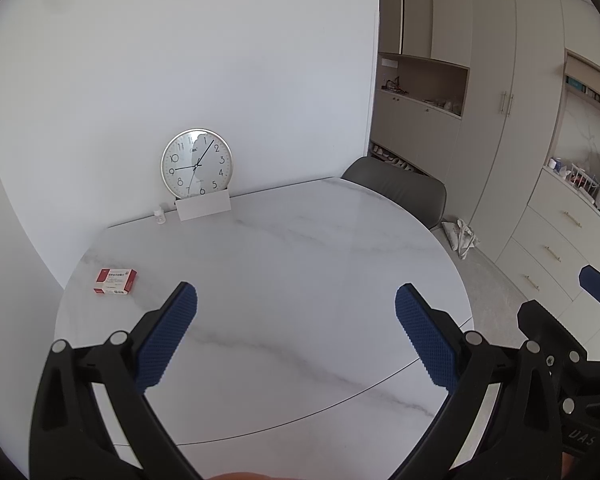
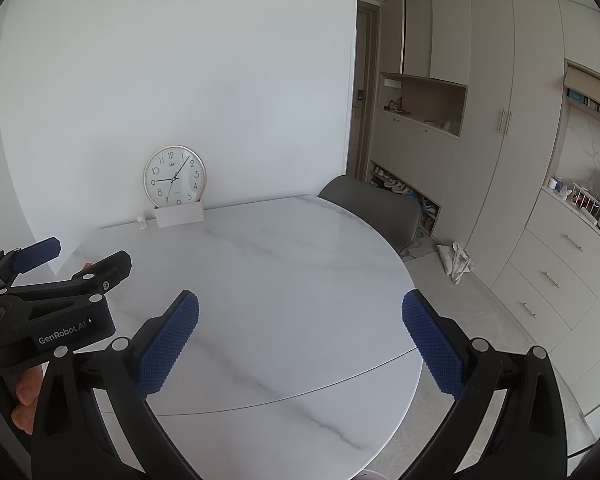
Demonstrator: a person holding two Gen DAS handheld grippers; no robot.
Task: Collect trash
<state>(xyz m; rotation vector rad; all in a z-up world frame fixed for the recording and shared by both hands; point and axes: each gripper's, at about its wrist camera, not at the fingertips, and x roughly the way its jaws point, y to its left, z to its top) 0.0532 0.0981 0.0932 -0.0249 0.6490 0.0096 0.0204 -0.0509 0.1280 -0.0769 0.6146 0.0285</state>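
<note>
A small red and white box (image 1: 115, 281) lies on the white marble table (image 1: 284, 256) at its left side. My left gripper (image 1: 296, 300) is open and empty above the table's near half, with the box ahead and to its left. My right gripper (image 2: 300, 308) is open and empty above the table (image 2: 292, 264) near its front edge. The left gripper also shows in the right wrist view (image 2: 76, 256) at the left, where it hides nearly all of the box.
A round clock (image 1: 197, 163) leans on the wall at the table's back, behind a white card (image 1: 204, 208). A tiny white bottle (image 1: 159, 216) stands beside it. A grey chair (image 1: 404, 192) is at the far right. Cabinets (image 1: 492, 120) and a bag (image 1: 462, 236) on the floor lie beyond.
</note>
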